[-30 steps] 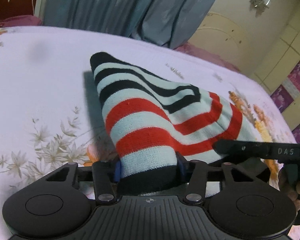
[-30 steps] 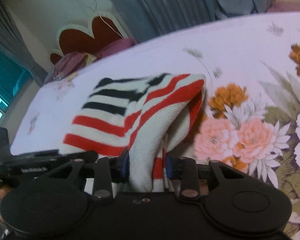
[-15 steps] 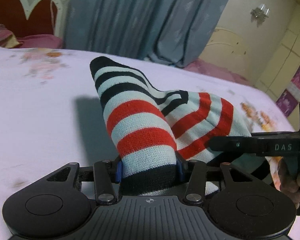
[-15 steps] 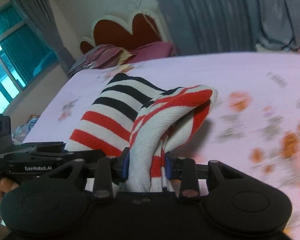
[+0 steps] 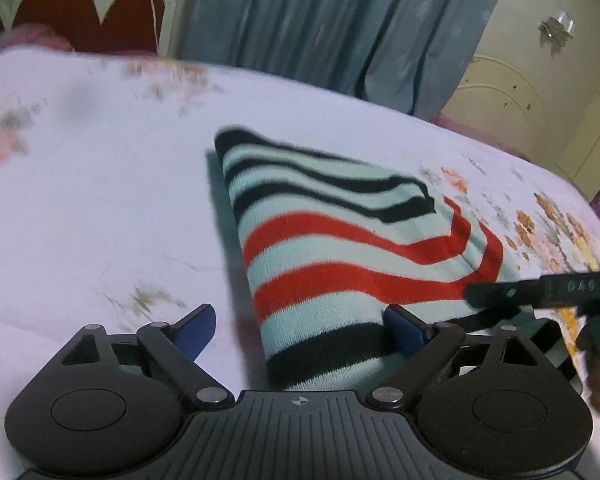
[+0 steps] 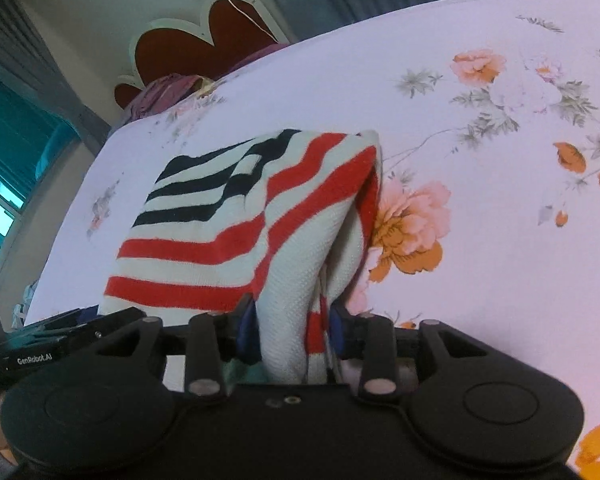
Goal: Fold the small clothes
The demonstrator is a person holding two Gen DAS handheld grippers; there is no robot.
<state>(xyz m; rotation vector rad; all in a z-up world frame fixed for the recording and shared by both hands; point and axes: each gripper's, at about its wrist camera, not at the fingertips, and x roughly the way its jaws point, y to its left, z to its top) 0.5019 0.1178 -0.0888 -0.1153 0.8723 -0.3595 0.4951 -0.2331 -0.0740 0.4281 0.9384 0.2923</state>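
As our left gripper (image 5: 298,330) is just spreading its fingers (image 5: 404,330) off the striped garment (image 5: 340,264), we are laying the fold on the bed (image 5: 100,208). Our right gripper (image 6: 294,330) is gripping a bunched edge, needing release next.

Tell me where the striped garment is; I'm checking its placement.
The striped garment lies folded on the floral bedsheet, centre of both views, between the left gripper's just-opened jaws, its right corner pinched in the right gripper.
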